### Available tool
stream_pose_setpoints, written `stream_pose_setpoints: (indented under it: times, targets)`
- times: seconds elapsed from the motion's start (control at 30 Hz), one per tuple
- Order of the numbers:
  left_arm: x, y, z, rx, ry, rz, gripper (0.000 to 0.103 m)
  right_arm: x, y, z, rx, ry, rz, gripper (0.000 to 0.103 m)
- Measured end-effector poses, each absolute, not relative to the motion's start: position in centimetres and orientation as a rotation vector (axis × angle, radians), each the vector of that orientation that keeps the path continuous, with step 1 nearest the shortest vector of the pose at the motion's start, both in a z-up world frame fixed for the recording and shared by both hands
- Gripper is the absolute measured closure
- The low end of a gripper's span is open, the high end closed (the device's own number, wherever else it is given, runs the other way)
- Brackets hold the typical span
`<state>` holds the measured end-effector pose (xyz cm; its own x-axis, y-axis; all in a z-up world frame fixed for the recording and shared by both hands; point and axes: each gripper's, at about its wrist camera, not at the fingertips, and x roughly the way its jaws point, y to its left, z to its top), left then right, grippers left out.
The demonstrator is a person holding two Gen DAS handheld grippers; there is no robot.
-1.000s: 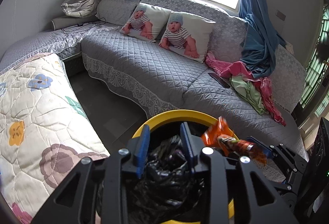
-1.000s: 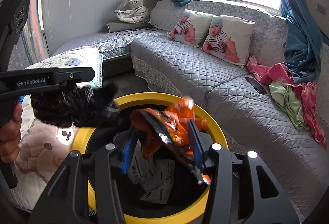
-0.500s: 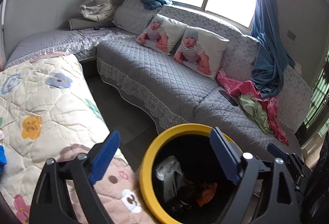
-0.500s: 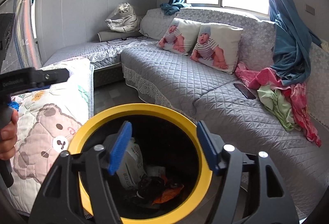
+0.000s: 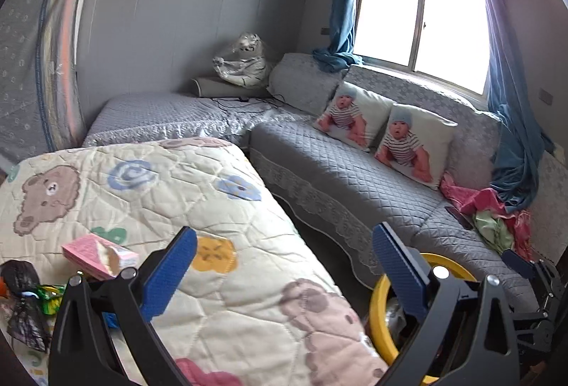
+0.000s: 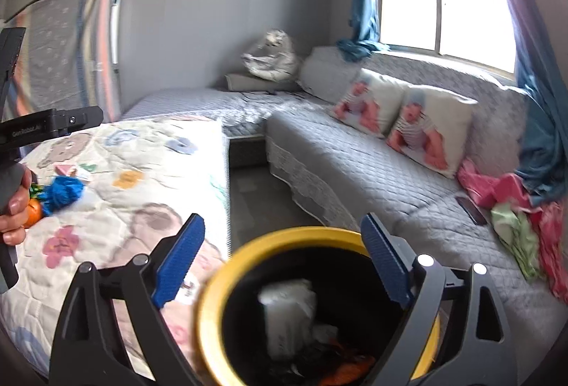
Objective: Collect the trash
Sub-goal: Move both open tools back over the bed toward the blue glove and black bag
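A yellow-rimmed trash bin (image 6: pixel 213 283) with a black interior stands on the floor between the quilt-covered bed (image 5: pixel 248 279) and the grey quilted sofa (image 5: pixel 337 180). Inside it lie a white crumpled wrapper (image 6: pixel 287 308), dark scraps and an orange wrapper (image 6: pixel 351 370) at the bottom. The right hand-held gripper (image 6: pixel 280 258) hangs above the bin mouth, its blue-padded jaws opening, nothing between them. The left hand-held gripper (image 5: pixel 284 269) hangs over the edge of the quilt, its jaws likewise opening and empty; the bin rim sits at its right finger. Uncollected trash lies on the quilt: a pink box (image 5: pixel 99 256), a black bag (image 5: pixel 21 308), a green wrapper (image 5: pixel 51 297), and a crumpled blue piece (image 6: pixel 62 194). The left unit's black body, seen from the right wrist, bears white lettering, partly legible as "GenRobot" (image 6: pixel 26 132).
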<state>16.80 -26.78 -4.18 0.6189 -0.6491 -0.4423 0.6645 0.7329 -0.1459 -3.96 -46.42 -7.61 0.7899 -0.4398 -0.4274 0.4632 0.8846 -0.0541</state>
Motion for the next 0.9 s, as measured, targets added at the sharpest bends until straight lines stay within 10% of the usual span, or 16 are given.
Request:
stream_pose_setpoints:
  times: [0.9]
  targets:
    - [21.3,-1.3,-7.4,0.012,0.526,-0.38,0.008,15.2,-27.9,-8.8,-0.085,0.496,0.099,0.011]
